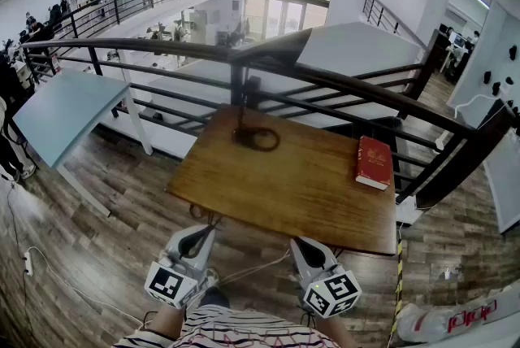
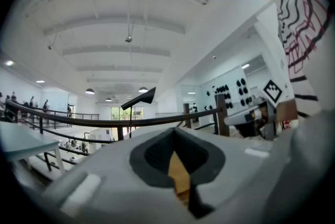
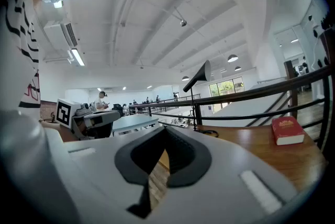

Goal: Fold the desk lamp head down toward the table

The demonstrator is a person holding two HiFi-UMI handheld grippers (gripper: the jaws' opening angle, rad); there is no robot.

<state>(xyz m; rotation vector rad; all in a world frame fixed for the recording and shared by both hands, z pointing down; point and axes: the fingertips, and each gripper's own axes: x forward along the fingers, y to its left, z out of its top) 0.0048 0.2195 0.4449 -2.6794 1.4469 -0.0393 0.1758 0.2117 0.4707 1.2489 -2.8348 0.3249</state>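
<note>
- A wooden table [image 1: 284, 184] is seen from above, on a mezzanine floor with a dark railing [image 1: 341, 86] just behind the table's far edge.
- The lamp [image 1: 241, 123] is set at the far edge of the table, near its left corner. A cable loop lies at its base.
- The lamp head [image 3: 202, 73] is raised on a thin upright stem, high above the tabletop, and tilts up at an angle. It has not been folded down.
- A red book [image 1: 374, 162] lies near the right edge of the table, well apart from the lamp.
- The left gripper [image 1: 199, 232] is held just short of the table's near edge, roughly level, jaws closed together with nothing between them.
- The right gripper [image 1: 301, 244] is held beside it, also short of the near edge, jaws likewise pressed together and empty.
- Neither gripper is near the lamp; the whole depth of the table lies between them.
- The task is judged to be at its start: the reach toward the lamp has not begun.
- For the next move, one gripper would need to be carried across the table and raised to the lamp head, with its jaws opened to take hold of the head or shut to push on it.
- The base may need to be steadied with the other gripper, so that the lamp is not tipped as the head is pressed down.
</note>
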